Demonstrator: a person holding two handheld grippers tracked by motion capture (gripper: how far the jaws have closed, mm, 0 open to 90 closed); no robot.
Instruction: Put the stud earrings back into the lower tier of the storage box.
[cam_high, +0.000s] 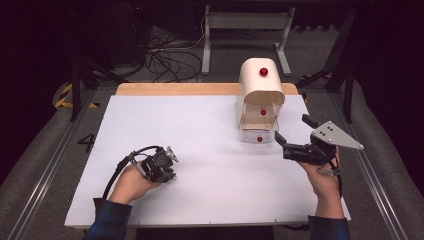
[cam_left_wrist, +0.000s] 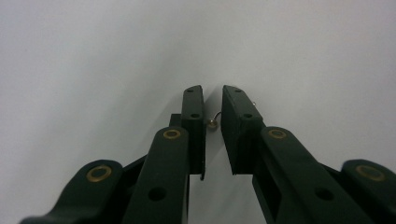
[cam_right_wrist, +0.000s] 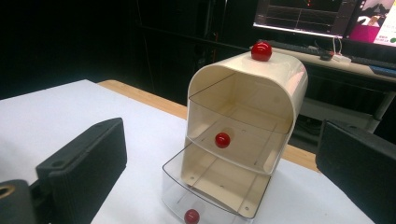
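Two drawers in a small cream cabinet (cam_high: 262, 97) at the far right of the table (cam_high: 165, 130), each with a red knob: upper drawer (cam_right_wrist: 238, 128) pushed in, lower drawer (cam_right_wrist: 212, 186) pulled out toward the near side, clear and seemingly empty. Third red knob (cam_high: 263, 71) on the cabinet's rounded top.

Right gripper (cam_high: 290, 135) held just near-right of the cabinet, jaws wide apart and holding nothing, aimed at the drawer fronts. Judged as the step in hand: working the drawers, most likely closing the lower one or reaching for a knob. Lower knob (cam_right_wrist: 191, 216) low between the jaws in the right gripper view, close to them but not touching; upper knob (cam_right_wrist: 222, 139) higher and farther.

Next move, by judgement: either flat jaw faces against the lower drawer front and a straight push toward the far side, or jaws lowered around a knob and pinched. Cabinet light by the look of it, so a risk of sliding it instead of moving the drawer.

Left gripper (cam_high: 167, 162) resting low at the near left of the table, well apart from the cabinet, jaws nearly together with a narrow gap, clamped on nothing.
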